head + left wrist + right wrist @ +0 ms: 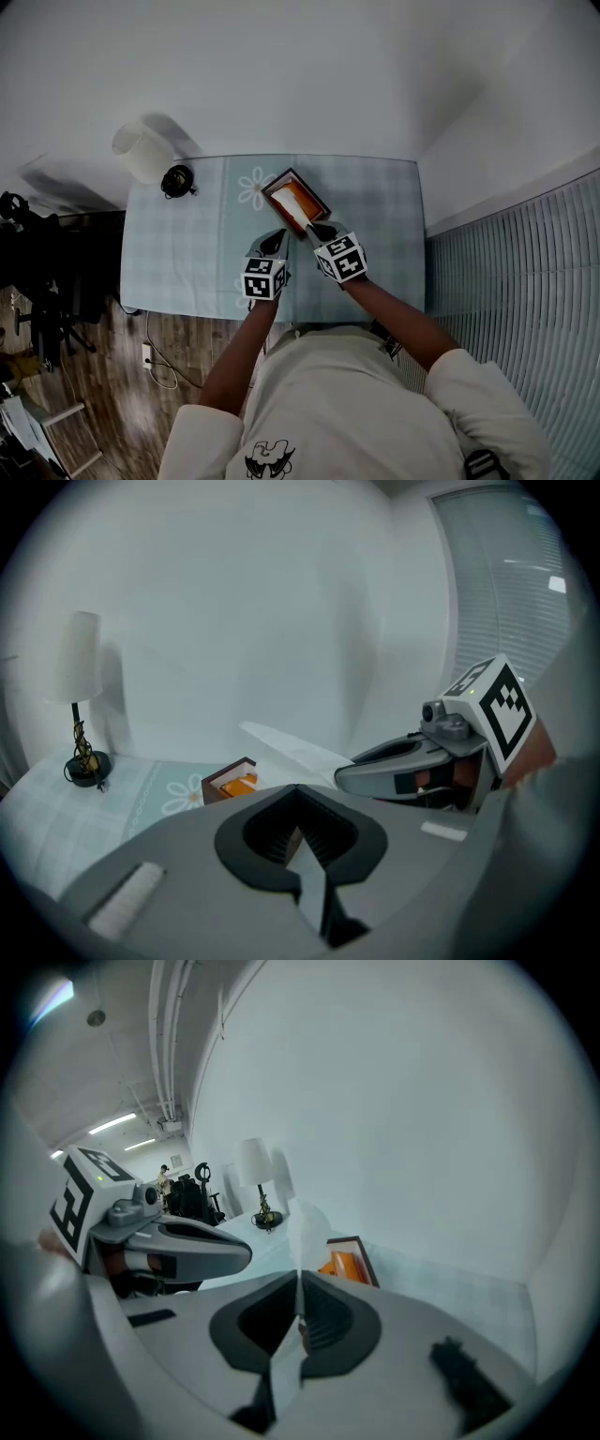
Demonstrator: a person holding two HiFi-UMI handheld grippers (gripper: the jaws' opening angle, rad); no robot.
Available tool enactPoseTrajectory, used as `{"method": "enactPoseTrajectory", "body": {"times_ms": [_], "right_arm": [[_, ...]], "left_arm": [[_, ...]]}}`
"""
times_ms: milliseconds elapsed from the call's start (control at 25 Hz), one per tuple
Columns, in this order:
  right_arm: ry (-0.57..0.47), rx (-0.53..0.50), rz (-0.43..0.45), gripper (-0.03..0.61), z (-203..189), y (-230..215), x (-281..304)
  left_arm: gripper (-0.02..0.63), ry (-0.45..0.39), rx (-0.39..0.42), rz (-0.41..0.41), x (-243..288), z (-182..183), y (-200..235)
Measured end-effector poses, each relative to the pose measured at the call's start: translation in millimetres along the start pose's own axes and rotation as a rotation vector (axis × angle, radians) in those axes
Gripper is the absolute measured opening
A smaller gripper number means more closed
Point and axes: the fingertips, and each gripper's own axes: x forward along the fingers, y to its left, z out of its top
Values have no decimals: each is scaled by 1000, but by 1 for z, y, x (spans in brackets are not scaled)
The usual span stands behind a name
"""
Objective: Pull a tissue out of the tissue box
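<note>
A brown tissue box with an orange inside stands mid-table, aslant to the table's edges. A white tissue stretches from its opening toward me. My right gripper is shut on that tissue, just in front of the box. In the right gripper view the sheet rises from the closed jaws, with the box beyond. My left gripper hovers beside it on the left, jaws together. A pale strip shows in their slit; I cannot tell what it is. From there the tissue runs past the box.
A light blue checked cloth with a flower print covers the table. A lamp with a white shade and a dark base stands at the far left corner. White walls lie behind and to the right; cables and furniture are on the wooden floor at left.
</note>
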Motion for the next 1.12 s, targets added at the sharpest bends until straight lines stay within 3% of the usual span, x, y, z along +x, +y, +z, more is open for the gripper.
{"method": "enactPoseTrajectory", "body": {"times_ms": [320,600,760,1120], "right_arm": [[-90,51,33,14,19,21,-49],[-153,66,41,14,33,41,-84],[-179,67,35,14,36,51,-96],[-226,138,52,14,34,69,-134]], "left_arm": [[6,-92,31,-35,-41,26,-33],[6,-170,-24,-42,-73,46,-55],[6,-193,10,-47,-87,56,-65],[6,-222,-29,-53,-121,58,-75]]}}
